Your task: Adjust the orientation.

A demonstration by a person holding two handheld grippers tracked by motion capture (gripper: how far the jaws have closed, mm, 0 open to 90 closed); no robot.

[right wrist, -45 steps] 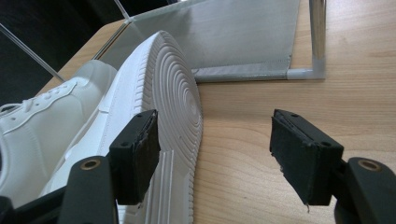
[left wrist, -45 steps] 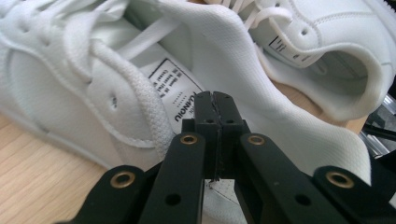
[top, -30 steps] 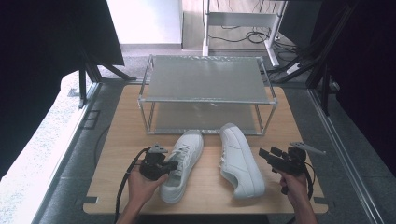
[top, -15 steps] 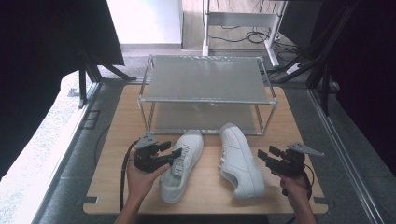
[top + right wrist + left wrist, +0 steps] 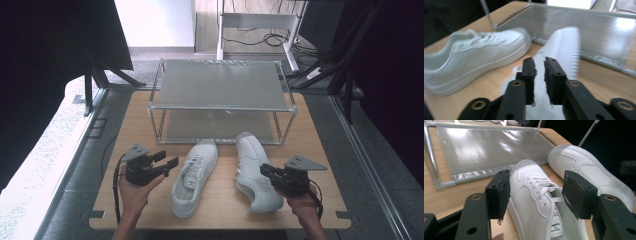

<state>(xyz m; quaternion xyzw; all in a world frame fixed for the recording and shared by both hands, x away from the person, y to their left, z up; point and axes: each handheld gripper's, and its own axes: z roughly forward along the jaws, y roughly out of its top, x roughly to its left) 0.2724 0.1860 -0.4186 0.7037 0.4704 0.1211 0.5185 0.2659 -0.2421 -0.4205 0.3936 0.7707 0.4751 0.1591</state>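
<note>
Seemingly two white sneakers (image 5: pixel 195 177) (image 5: pixel 255 172), two tongs (image 5: pixel 167 162) (image 5: pixel 264 171), one rack (image 5: pixel 220 107).

My left gripper (image 5: pixel 167 162) sits in my upturned left hand (image 5: pixel 134 192), jaws just opened wide, nothing pressed. My right gripper (image 5: pixel 265 171), in my right hand (image 5: pixel 302 205), has been closing, narrow gap left.

A lab-style recording bay: a bare plywood table (image 5: pixel 125 130) stands between black curtains (image 5: pixel 45 60) at nine and three o'clock, with loose cables (image 5: pixel 260 37) and a metal stand's legs (image 5: pixel 255 22) at twelve.
</note>
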